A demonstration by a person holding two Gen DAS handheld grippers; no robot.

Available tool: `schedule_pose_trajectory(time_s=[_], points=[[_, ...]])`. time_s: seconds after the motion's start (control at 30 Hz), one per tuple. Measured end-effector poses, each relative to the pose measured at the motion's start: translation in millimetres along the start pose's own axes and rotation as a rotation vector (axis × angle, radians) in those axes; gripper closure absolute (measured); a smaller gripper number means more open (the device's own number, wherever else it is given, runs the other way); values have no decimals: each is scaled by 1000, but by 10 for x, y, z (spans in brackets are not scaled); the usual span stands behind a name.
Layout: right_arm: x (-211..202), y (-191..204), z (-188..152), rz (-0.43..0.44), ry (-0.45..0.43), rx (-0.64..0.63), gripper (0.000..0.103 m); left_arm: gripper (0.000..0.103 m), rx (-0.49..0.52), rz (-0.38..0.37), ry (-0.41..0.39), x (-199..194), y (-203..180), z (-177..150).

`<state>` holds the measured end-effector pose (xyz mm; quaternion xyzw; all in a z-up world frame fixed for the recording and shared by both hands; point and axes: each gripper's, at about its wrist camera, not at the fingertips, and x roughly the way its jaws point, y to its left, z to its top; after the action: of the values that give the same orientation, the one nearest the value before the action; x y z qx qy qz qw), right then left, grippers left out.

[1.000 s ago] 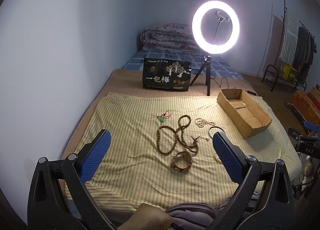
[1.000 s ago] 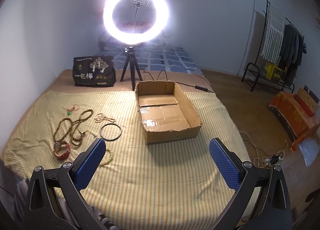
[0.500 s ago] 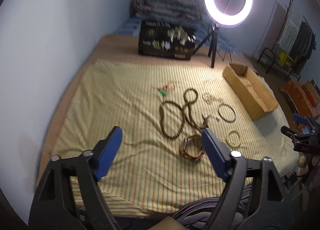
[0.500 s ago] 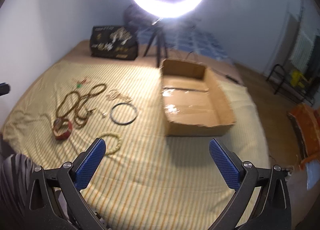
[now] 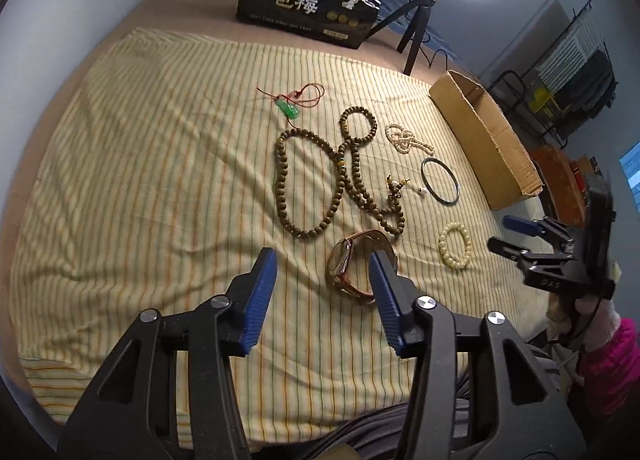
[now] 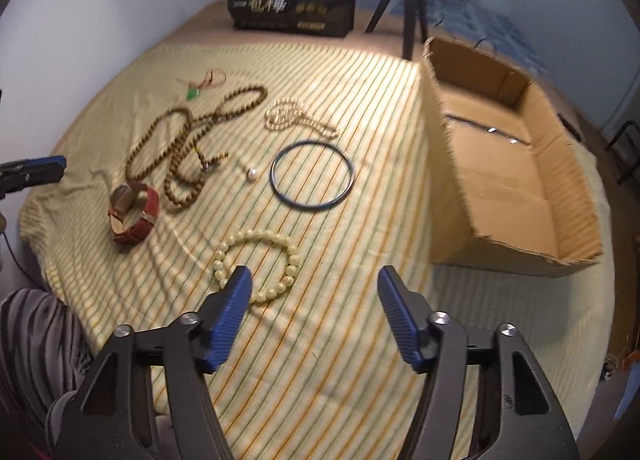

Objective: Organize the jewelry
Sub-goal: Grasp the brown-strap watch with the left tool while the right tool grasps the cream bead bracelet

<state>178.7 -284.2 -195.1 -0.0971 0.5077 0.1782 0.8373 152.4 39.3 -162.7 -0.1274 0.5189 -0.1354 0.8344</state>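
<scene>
- Beside the cardboard box (image 6: 516, 188), on the striped cloth (image 6: 360, 320), lie our seven pieces: three bracelets, two necklaces, one pendant, one watch (image 5: 352, 268).
- Both grippers are closing, empty: left gripper (image 5: 322, 284) near the watch, right gripper (image 6: 314, 302) by the pale bracelet (image 6: 256, 260).
- We should straddle one piece squarely before pinching.

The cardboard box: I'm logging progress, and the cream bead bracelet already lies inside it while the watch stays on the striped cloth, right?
Not quite. The cream bead bracelet lies on the striped cloth, outside the cardboard box, as the right wrist view shows. The watch is on the cloth.
</scene>
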Motion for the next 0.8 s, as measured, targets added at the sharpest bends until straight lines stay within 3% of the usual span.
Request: schedule_pose_trajectory(time_s=[0.23,0.4,0.8], points=[[307,-51,25,26,72,26,68,64,58,-12,75,267,-105,-12],[395,-21,33,36,86,24,68,67,57,-22,108,416,-128,-18],[537,123,103,15,129,-45,84,83,50,9,166,715,-127,-12]])
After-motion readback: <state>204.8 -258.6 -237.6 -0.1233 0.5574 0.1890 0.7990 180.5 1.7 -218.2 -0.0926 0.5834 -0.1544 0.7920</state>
